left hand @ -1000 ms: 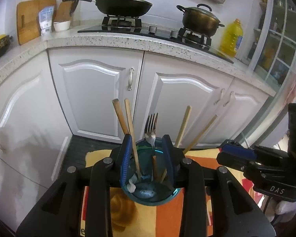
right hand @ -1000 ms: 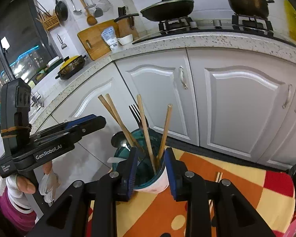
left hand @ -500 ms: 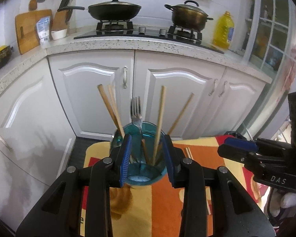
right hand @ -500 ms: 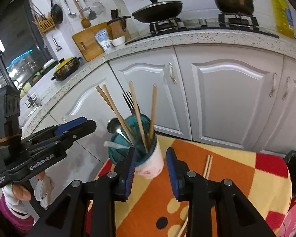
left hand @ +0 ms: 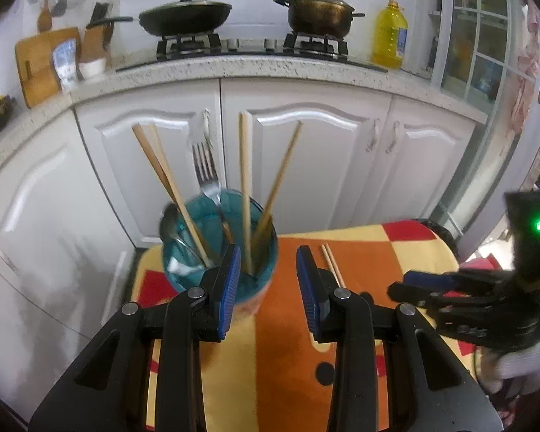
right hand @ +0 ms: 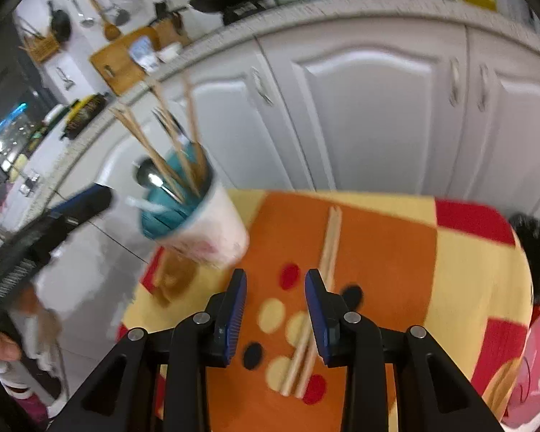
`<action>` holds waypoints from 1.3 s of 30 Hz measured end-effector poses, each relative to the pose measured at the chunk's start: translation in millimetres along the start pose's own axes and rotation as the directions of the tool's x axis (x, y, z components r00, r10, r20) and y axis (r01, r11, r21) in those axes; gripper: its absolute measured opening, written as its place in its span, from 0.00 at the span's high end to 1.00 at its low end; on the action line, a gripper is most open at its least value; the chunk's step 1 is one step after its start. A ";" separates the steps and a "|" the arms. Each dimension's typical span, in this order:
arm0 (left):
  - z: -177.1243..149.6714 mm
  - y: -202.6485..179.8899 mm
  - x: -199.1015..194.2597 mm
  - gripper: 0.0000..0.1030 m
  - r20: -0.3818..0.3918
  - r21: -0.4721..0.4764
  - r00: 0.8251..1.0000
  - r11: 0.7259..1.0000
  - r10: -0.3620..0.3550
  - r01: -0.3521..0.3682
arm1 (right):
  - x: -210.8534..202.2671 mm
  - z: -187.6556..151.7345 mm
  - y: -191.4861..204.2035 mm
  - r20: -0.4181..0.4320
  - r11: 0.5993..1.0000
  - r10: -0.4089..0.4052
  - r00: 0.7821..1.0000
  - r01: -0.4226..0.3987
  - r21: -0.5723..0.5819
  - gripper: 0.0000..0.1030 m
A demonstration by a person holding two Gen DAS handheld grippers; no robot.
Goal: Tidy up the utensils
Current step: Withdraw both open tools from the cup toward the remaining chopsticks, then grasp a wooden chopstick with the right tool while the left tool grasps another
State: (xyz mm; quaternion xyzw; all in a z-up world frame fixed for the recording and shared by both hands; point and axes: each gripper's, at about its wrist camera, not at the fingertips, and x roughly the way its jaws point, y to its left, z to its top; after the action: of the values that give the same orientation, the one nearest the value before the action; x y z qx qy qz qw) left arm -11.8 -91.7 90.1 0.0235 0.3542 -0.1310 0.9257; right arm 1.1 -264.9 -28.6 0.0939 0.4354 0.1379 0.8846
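A cup with a teal inside (left hand: 250, 289) stands at the table's far left. It holds several wooden chopsticks (left hand: 244, 194), a fork (left hand: 207, 172) and a spoon (left hand: 169, 221). It also shows in the right wrist view (right hand: 198, 226). A pair of chopsticks (right hand: 322, 288) lies on the cloth right of the cup, also in the left wrist view (left hand: 331, 264). My left gripper (left hand: 268, 288) is open and empty, just right of and behind the cup. My right gripper (right hand: 275, 304) is open and empty, above the cloth just left of the lying chopsticks.
The small table carries an orange, yellow and red cloth (right hand: 396, 252). White cabinet doors (left hand: 306, 158) stand close behind it, under a counter with a stove, a pan (left hand: 183, 18) and a pot (left hand: 318, 9). The other gripper shows at right (left hand: 478, 309).
Both grippers have drawn back from the cup and shifted right. The right gripper has tilted down toward the lying chopsticks. The cup stands free on the cloth.
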 end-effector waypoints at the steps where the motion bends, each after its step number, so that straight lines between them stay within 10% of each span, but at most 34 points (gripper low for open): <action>1: -2.2 -0.5 1.9 0.70 -0.007 -0.003 1.000 1.000 -0.002 0.002 | 7.9 -4.0 -5.0 -0.015 1.000 -0.021 1.000 0.021 0.009 0.69; 22: -42.3 -6.8 48.3 0.70 -0.172 -0.026 0.985 0.999 -0.035 0.031 | 101.0 -8.2 -22.0 -0.158 0.986 -0.157 0.975 0.147 -0.076 0.85; 39: -45.5 -72.2 132.9 0.70 -0.294 -0.051 0.941 0.986 -0.166 0.158 | 26.8 -61.9 -103.1 -0.147 0.983 -0.050 0.988 0.075 0.169 0.94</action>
State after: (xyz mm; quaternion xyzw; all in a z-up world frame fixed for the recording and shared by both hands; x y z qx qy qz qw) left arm 35.0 -185.2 -28.3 0.0012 0.4920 -0.1970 0.8480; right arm -15.8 -350.7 -115.4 0.1472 0.5106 0.0776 0.8435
